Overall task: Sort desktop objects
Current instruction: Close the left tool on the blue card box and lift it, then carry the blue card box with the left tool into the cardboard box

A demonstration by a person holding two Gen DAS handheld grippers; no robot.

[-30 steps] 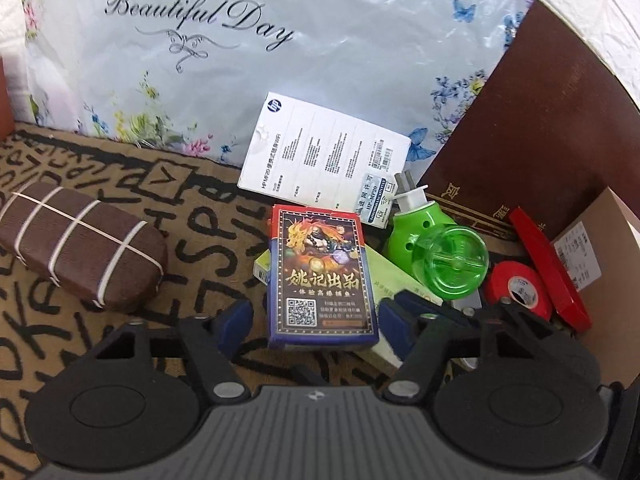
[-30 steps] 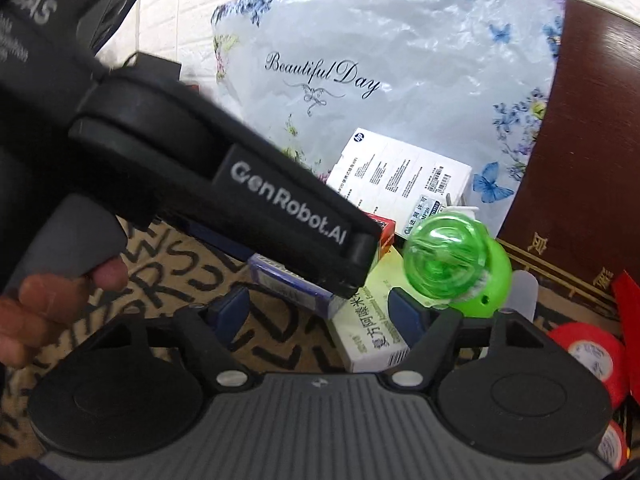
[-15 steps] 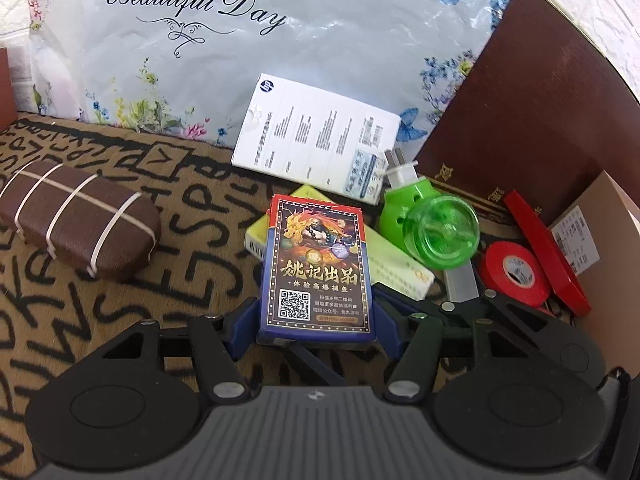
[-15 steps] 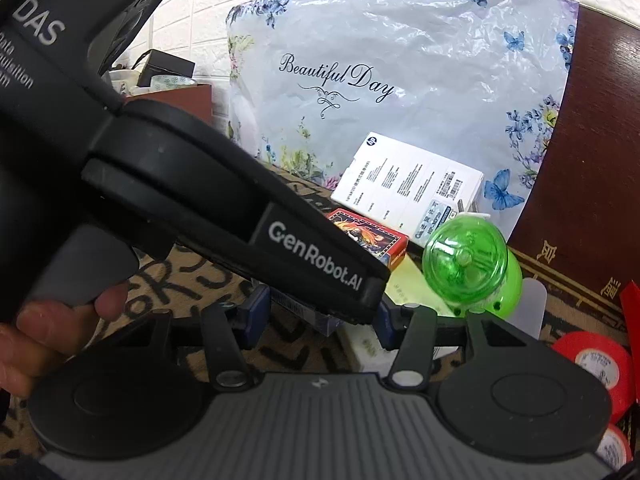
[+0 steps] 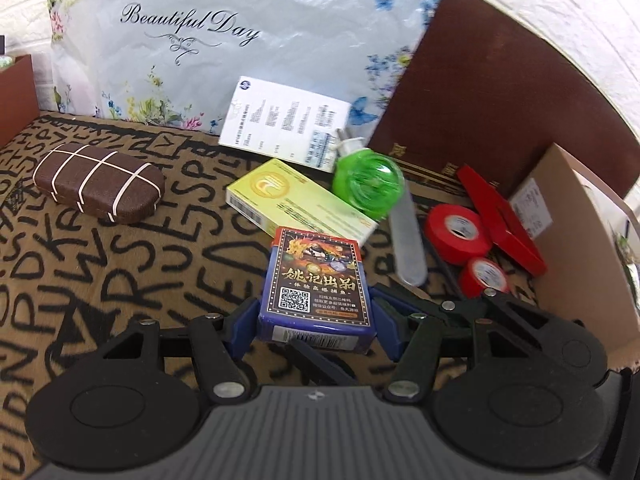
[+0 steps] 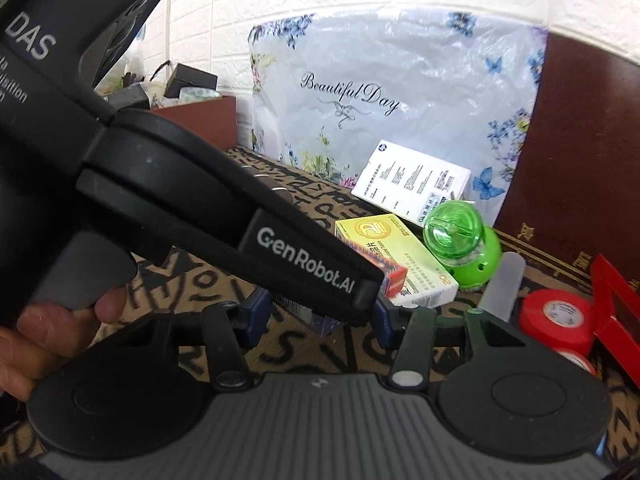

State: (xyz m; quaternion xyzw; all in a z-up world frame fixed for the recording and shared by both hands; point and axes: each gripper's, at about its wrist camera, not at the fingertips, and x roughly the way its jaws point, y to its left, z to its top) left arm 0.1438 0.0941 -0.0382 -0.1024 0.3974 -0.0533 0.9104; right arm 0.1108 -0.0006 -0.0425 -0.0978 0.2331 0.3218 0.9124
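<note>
Left wrist view: left tongs clamp the card box, long axis pointing away.

"Beautiful Day" runs in script across the flowered plastic bag. "GenRobot.AI" and "DAS" stand on the left gripper. The card box carries a QR code.

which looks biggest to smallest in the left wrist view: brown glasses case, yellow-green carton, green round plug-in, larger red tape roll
1. brown glasses case and yellow-green carton: look alike, unranked
2. green round plug-in
3. larger red tape roll
</note>
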